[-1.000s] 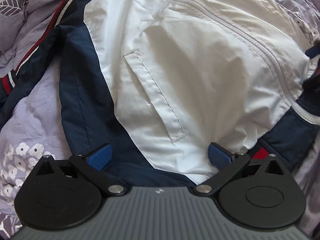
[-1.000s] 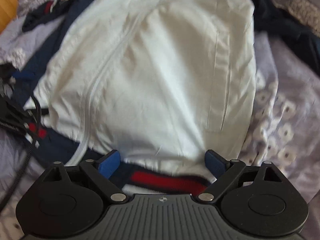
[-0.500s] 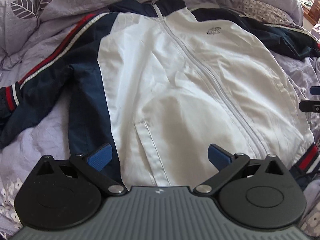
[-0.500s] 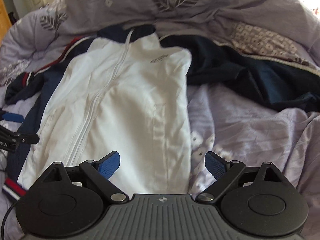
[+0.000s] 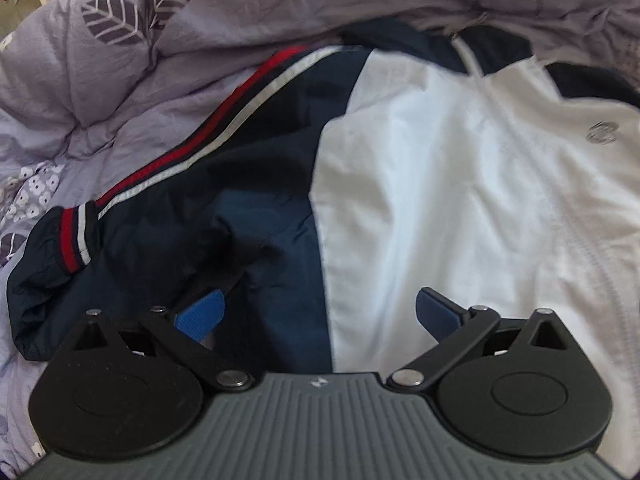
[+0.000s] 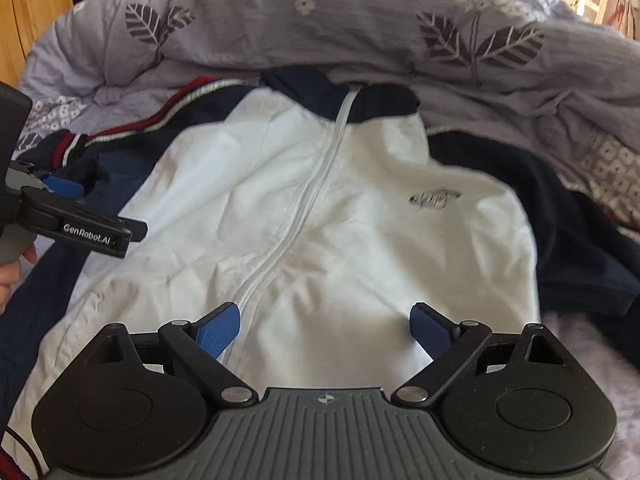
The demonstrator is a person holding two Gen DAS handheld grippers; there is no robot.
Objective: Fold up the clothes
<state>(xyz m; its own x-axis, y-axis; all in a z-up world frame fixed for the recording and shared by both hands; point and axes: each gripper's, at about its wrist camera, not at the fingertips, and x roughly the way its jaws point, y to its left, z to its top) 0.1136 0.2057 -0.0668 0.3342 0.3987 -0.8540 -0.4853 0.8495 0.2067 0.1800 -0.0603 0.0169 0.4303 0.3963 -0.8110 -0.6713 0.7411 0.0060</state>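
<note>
Left wrist view: the left tool (image 5: 318, 312), its blue pads spread apart and holding nothing, hangs just above the navy side panel of the jacket (image 5: 440, 184), with the near sleeve (image 5: 132, 216) bunched to its left and the striped cuff (image 5: 74, 238) resting on the bed cover (image 5: 120, 92). A second ago this view was filled by the lower white front and its pocket; both tools have since drawn back and up, and the left one has swung toward the sleeve. Right wrist view: the right tool (image 6: 324, 328), jaws likewise apart and empty, hovers over the white front beside the zip (image 6: 304, 196); the collar (image 6: 304, 86) and chest logo (image 6: 434, 199), hidden earlier, are now in sight. The jacket lies face up and zipped on the bed, body spread fairly flat, the far sleeve (image 6: 560, 216) flung out to the right. The left tool appears at the left edge of this view, with part of a hand (image 6: 12, 276) below it. Judged from this layout, smoothing of the body seems finished and no fold is yet made; the near sleeve looks the likely first grasp.
</note>
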